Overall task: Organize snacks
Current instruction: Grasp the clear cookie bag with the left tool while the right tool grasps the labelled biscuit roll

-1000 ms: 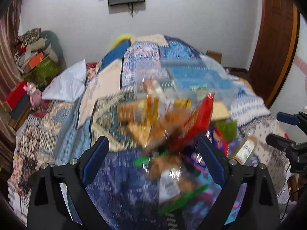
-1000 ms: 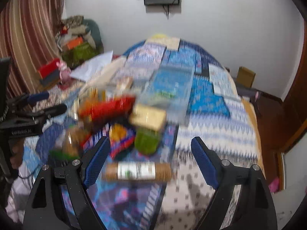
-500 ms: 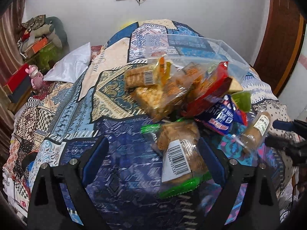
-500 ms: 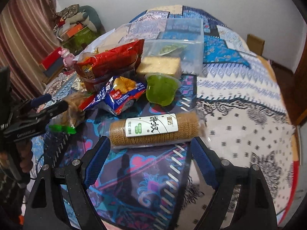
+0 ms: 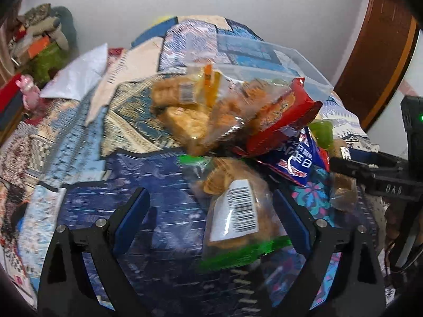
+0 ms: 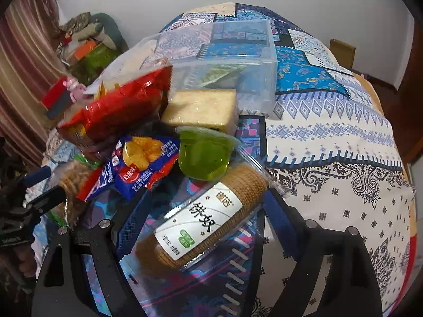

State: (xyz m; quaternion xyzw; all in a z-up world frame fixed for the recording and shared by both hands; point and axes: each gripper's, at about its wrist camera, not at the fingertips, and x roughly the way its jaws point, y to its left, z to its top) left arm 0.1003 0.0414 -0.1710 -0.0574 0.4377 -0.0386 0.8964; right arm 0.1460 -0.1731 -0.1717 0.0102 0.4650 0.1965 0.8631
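Observation:
A pile of snacks lies on a patterned bedspread in front of a clear plastic bin [image 6: 246,52]. My right gripper [image 6: 206,211] is open, its fingers on either side of a round biscuit roll with a white label [image 6: 203,219]. Behind it are a green jelly cup [image 6: 203,158], a pale cracker pack [image 6: 201,108], a blue packet [image 6: 142,163] and a red bag [image 6: 116,111]. My left gripper [image 5: 211,211] is open around a clear biscuit bag with a barcode [image 5: 235,211]. The red bag [image 5: 280,119] and the bin [image 5: 264,60] lie beyond it.
The bed's right side [image 6: 343,158] is bare bedspread. A white pillow [image 5: 79,74] lies at the left. Clutter and boxes [image 5: 34,52] stand by the left wall. A brown door [image 5: 375,52] is at the right. The right gripper [image 5: 375,179] shows in the left wrist view.
Both grippers have moved down and in toward the snack pile. The biscuit roll now lies between the right fingers, and the barcode bag between the left fingers.

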